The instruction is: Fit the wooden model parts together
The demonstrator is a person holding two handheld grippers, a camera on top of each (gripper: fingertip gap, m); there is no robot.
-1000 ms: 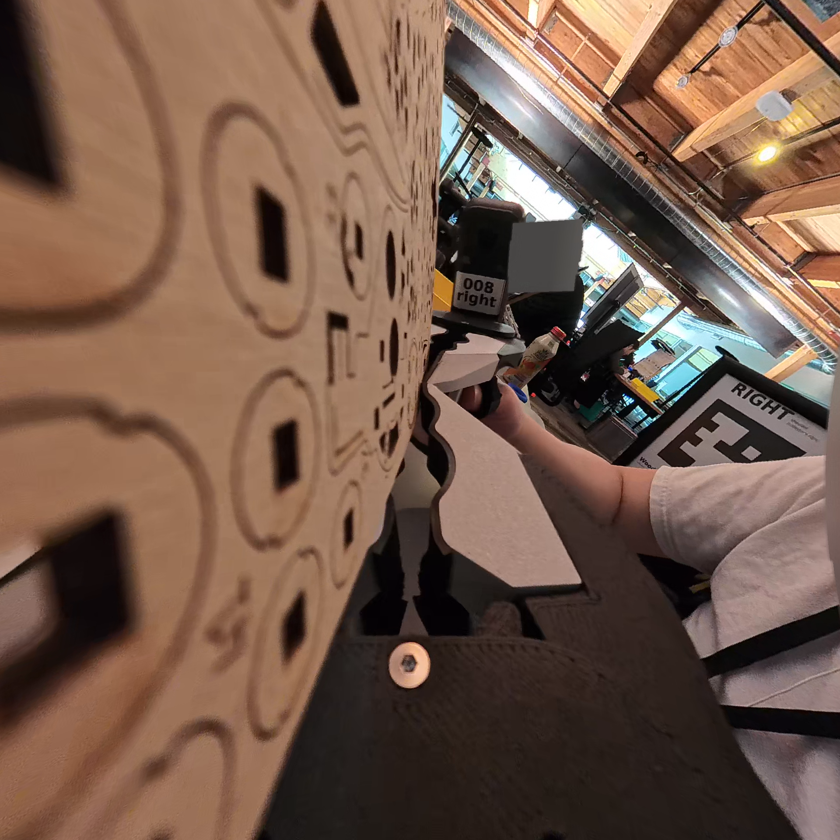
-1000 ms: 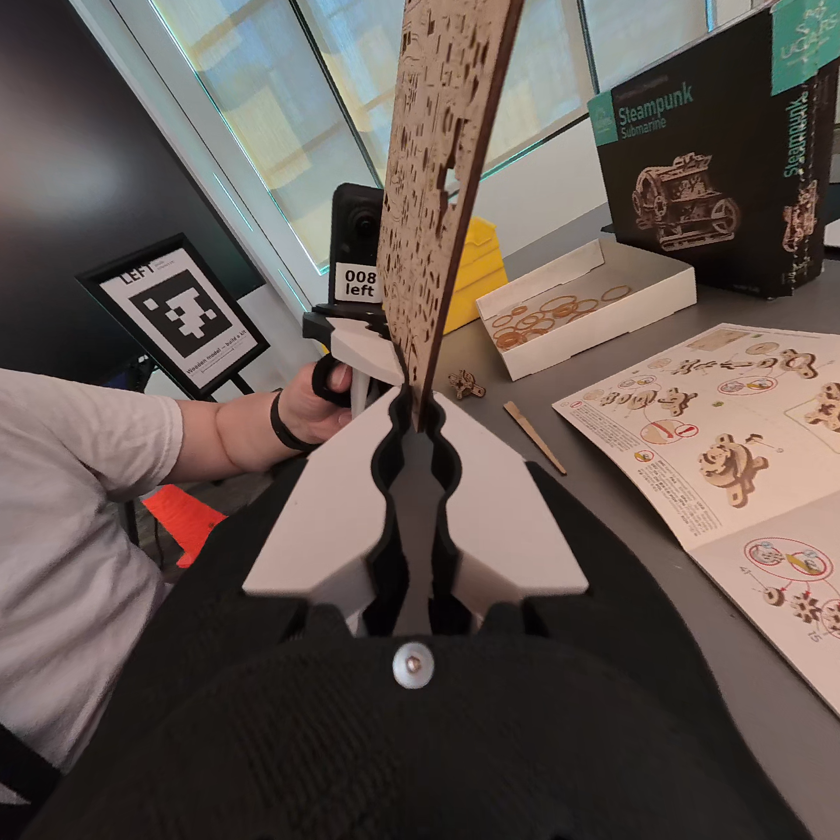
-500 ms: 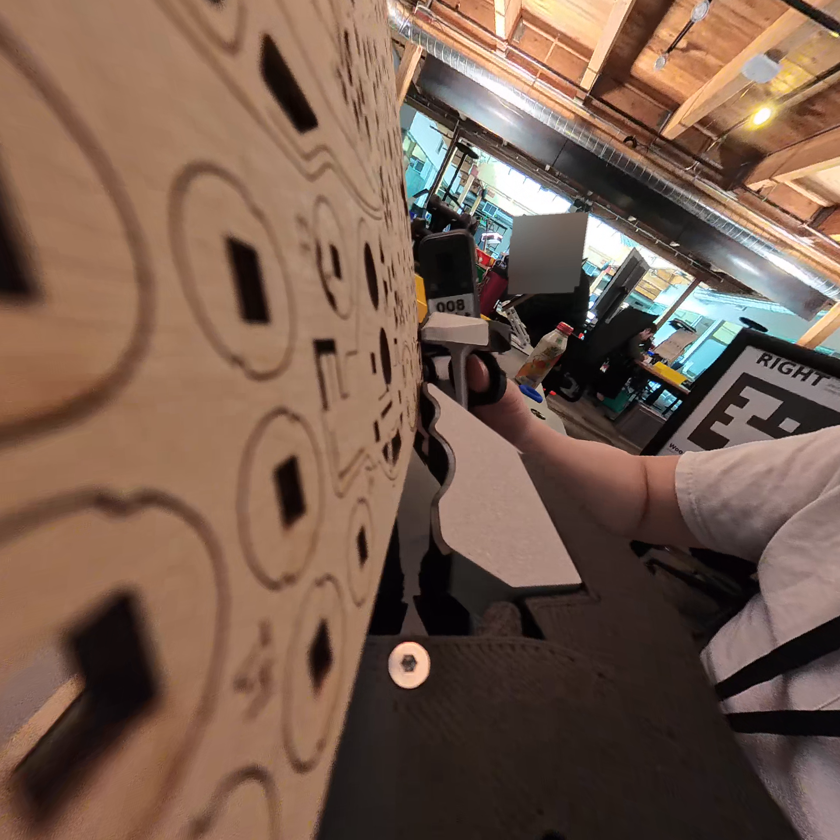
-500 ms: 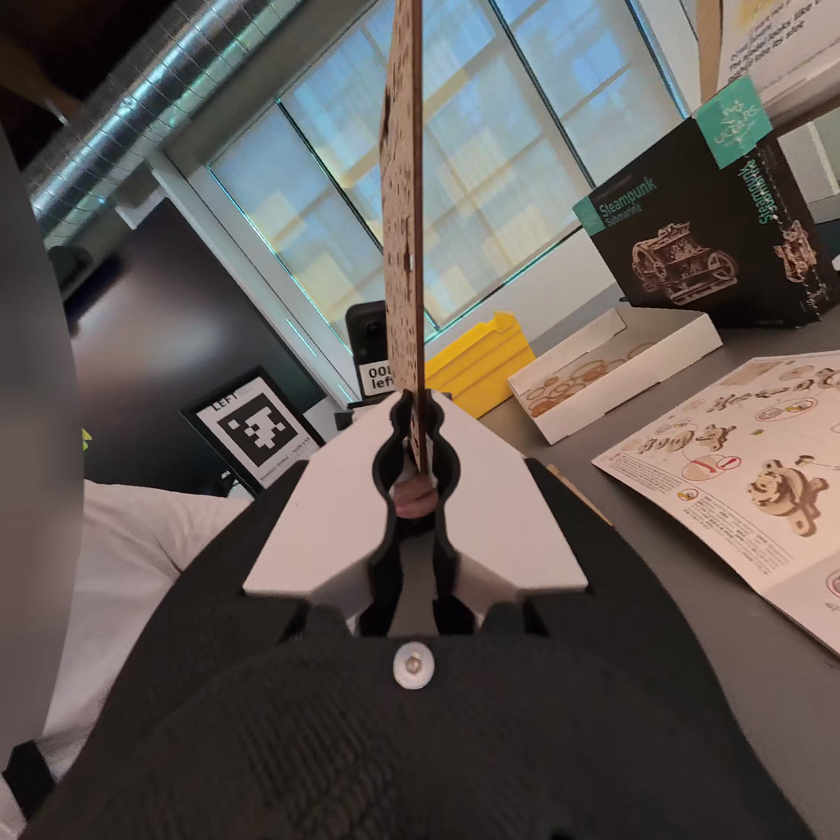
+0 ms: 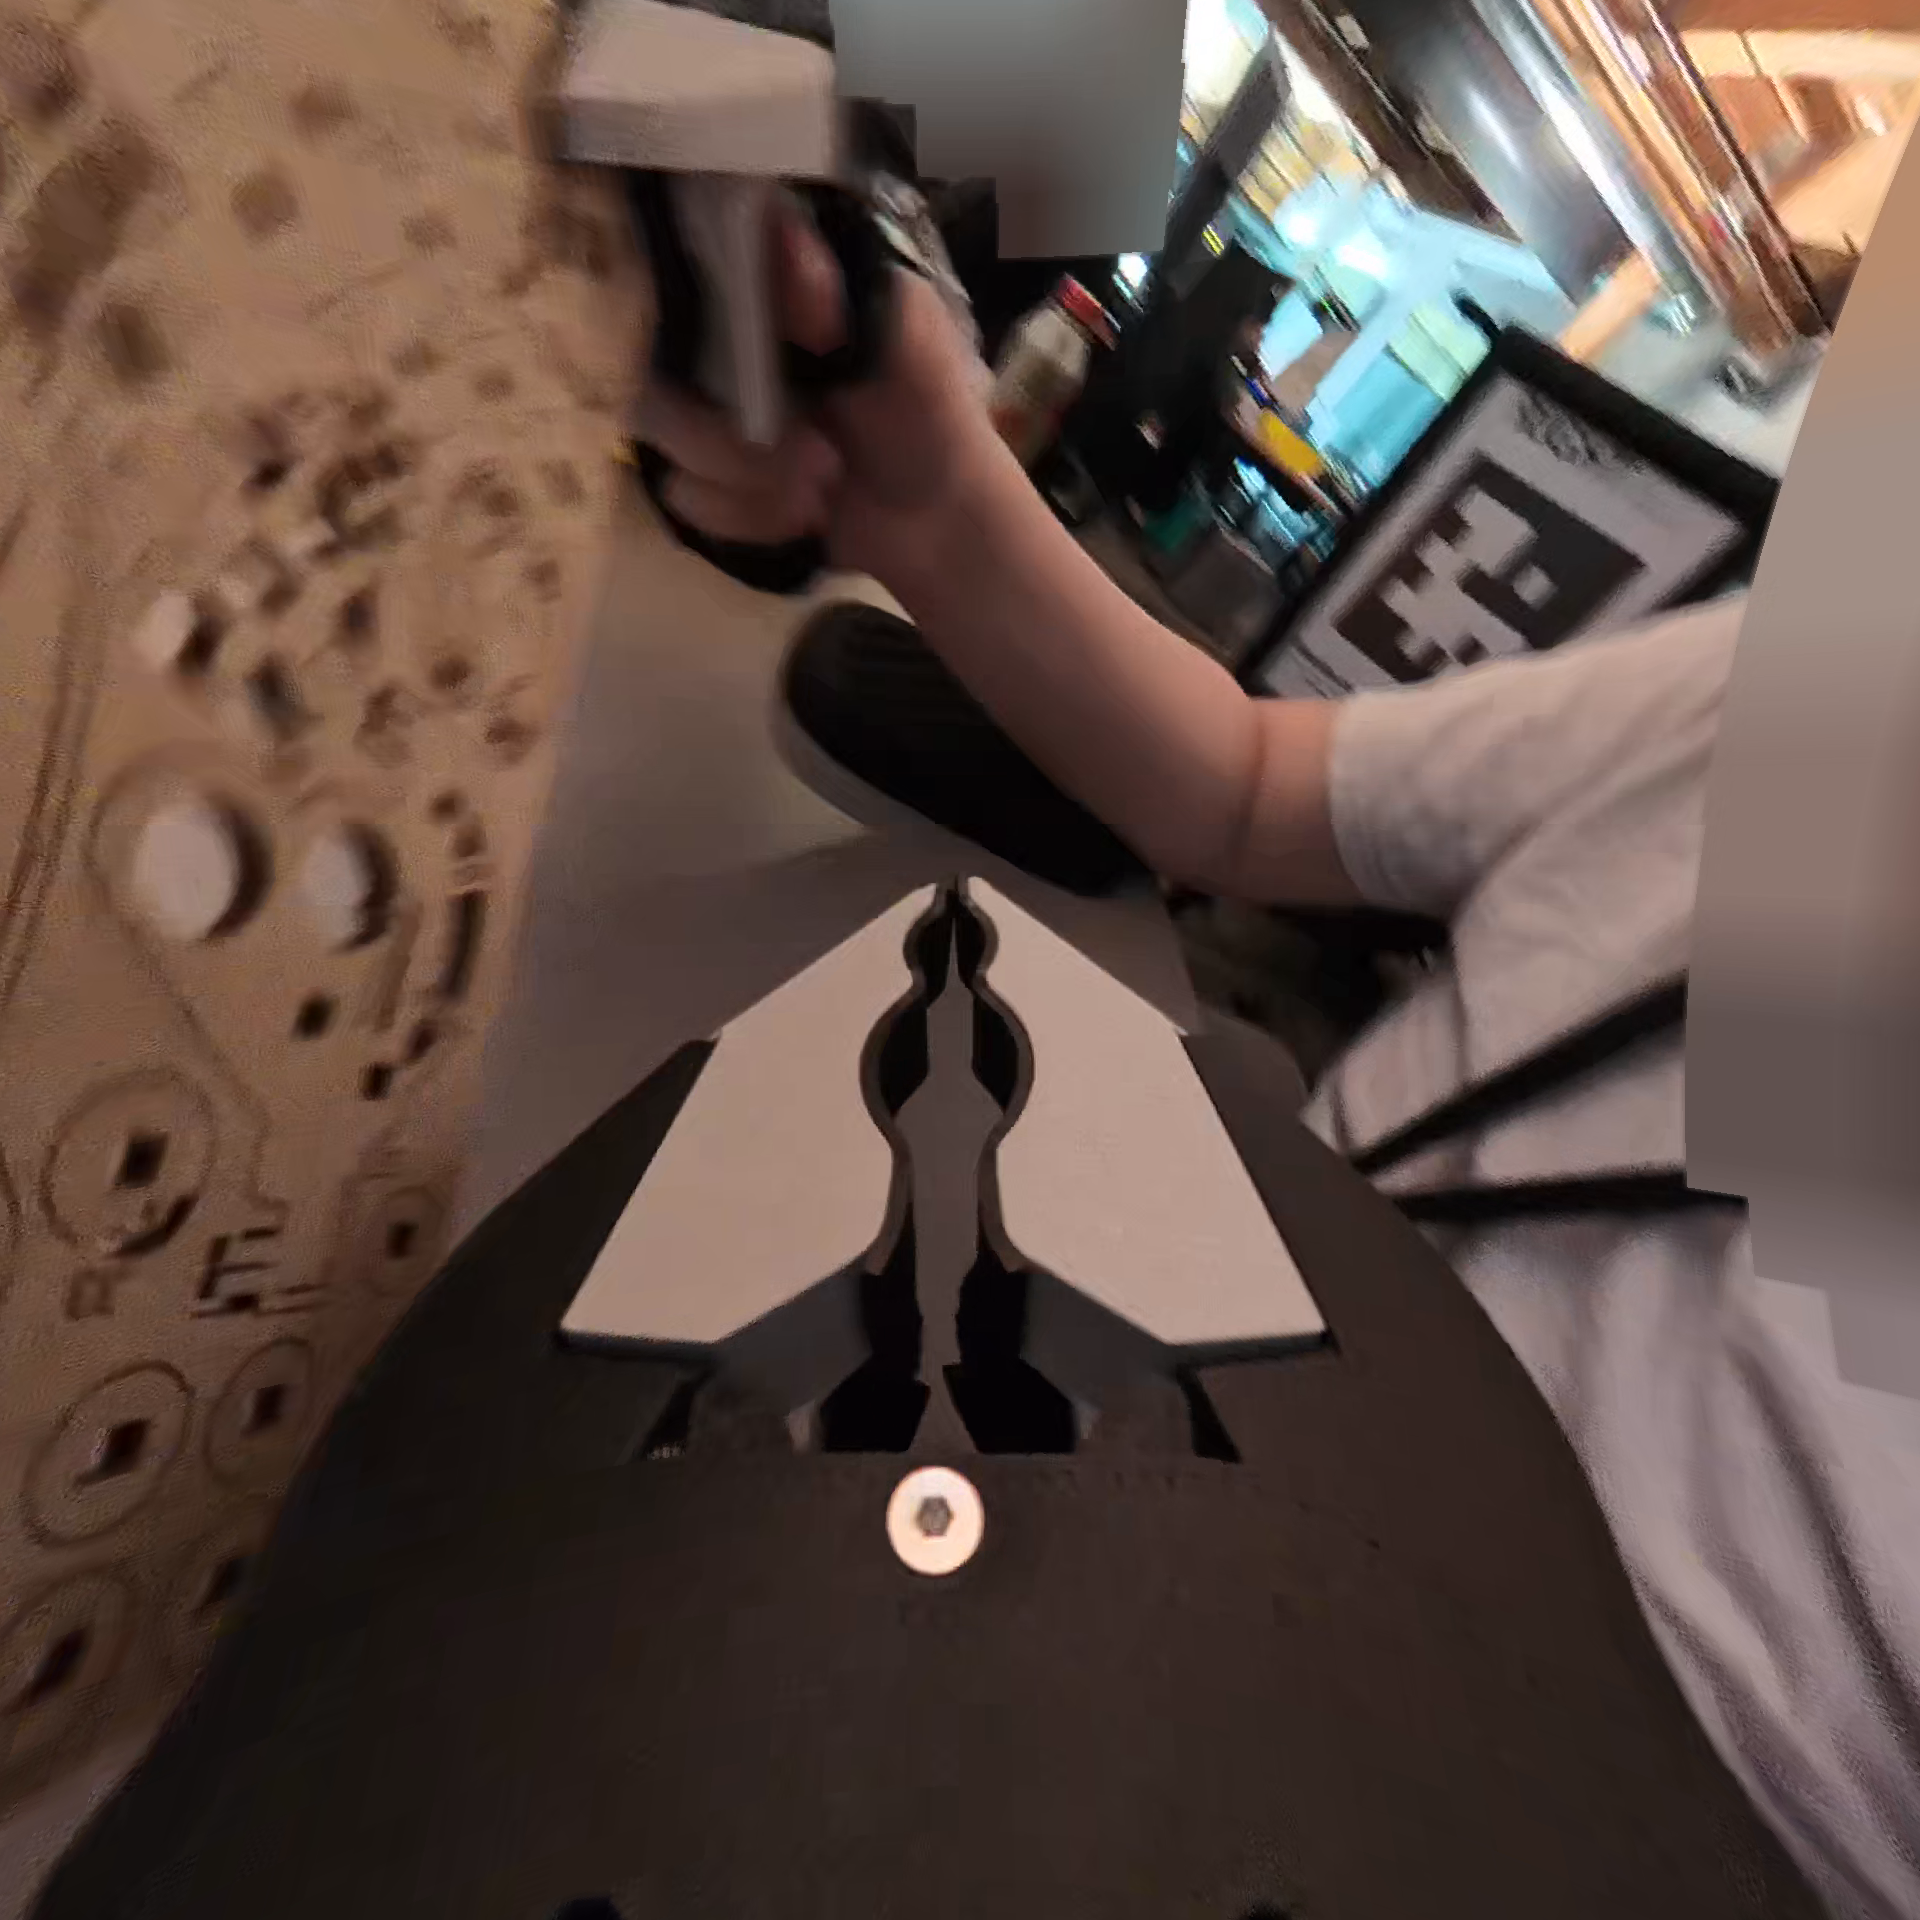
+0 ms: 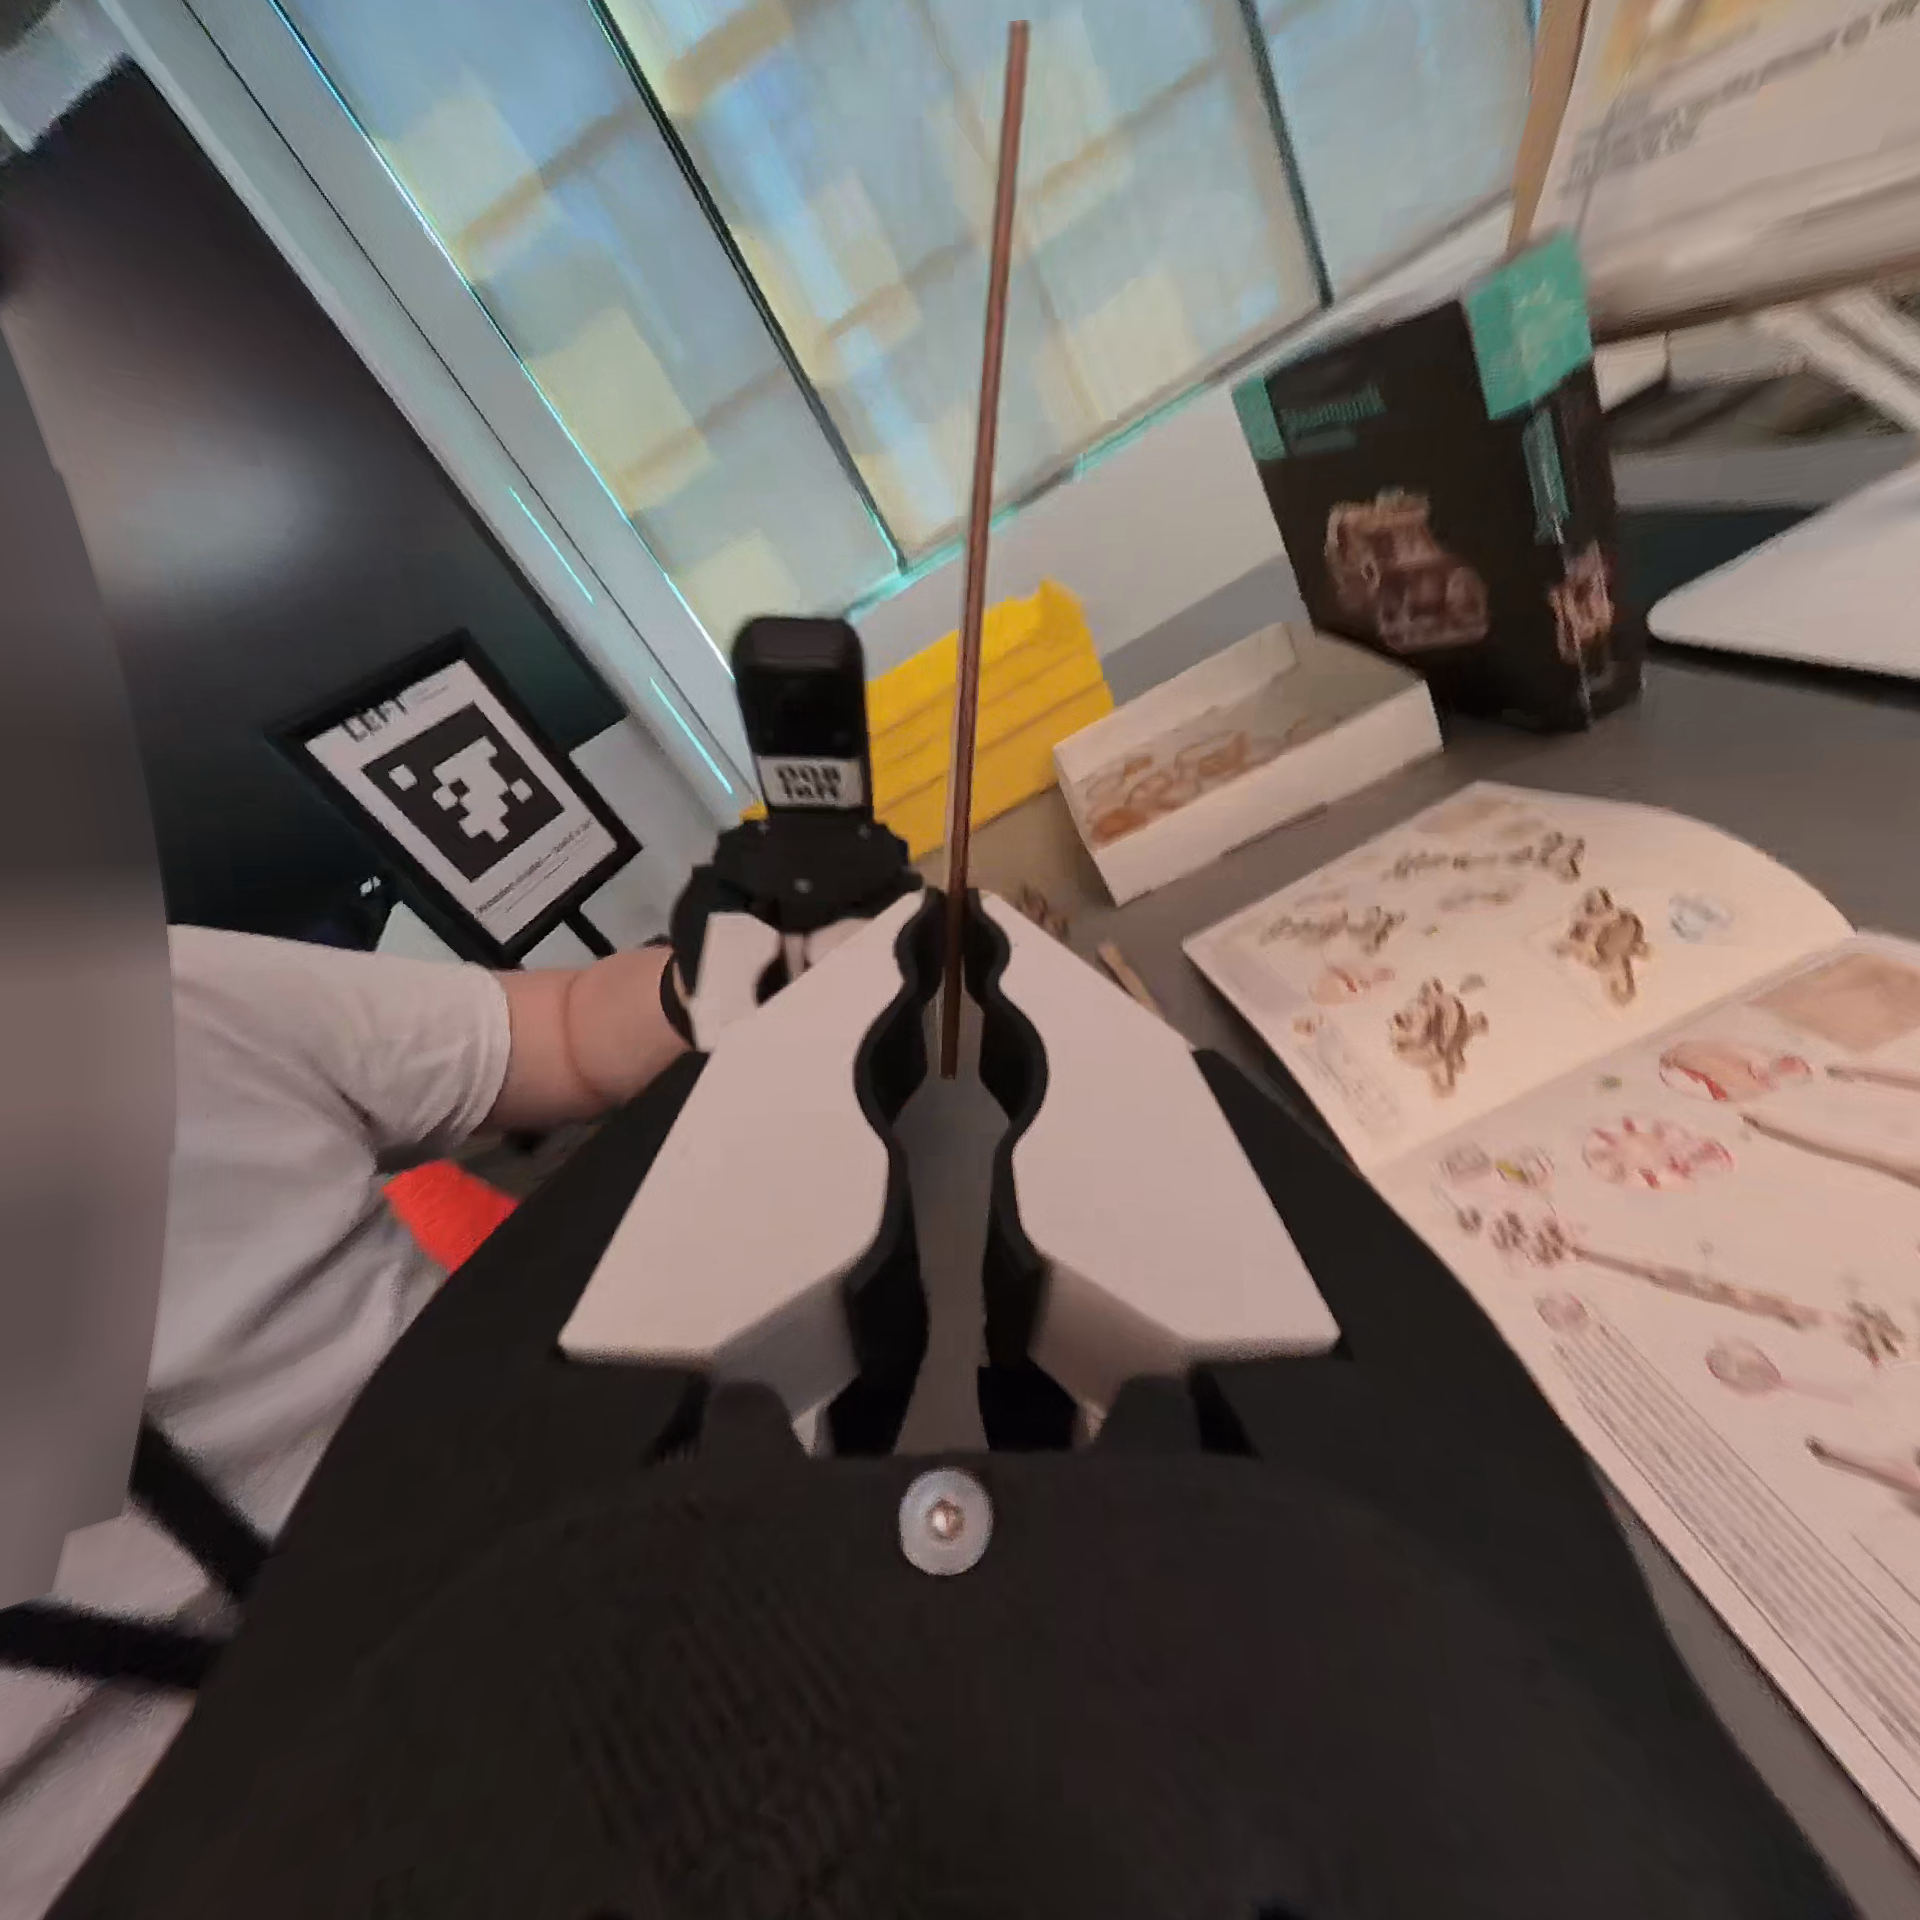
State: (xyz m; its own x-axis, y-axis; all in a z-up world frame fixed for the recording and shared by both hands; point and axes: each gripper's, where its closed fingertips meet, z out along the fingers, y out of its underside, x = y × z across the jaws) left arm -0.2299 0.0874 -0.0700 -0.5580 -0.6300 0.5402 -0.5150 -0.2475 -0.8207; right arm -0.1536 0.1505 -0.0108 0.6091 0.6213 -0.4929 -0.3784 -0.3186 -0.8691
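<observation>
My right gripper [image 6: 951, 925] has its jaws pinched on the wooden parts sheet [image 6: 982, 520], held upright and edge-on. My left gripper [image 5: 954, 896] is empty, jaws nearly together, just right of the sheet. Progress looks early: I judge no part has been popped out or joined here. Loose rings sit in the white tray [image 6: 1247, 769] far right; the instruction booklet [image 6: 1621, 1122] lies open on the grey bench [image 6: 1766, 790], kit box [image 6: 1455, 520] behind, big windows beyond.

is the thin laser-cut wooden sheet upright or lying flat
Upright: the thin laser-cut wooden sheet stands edge-on, its lower edge clamped in the right gripper.
</observation>
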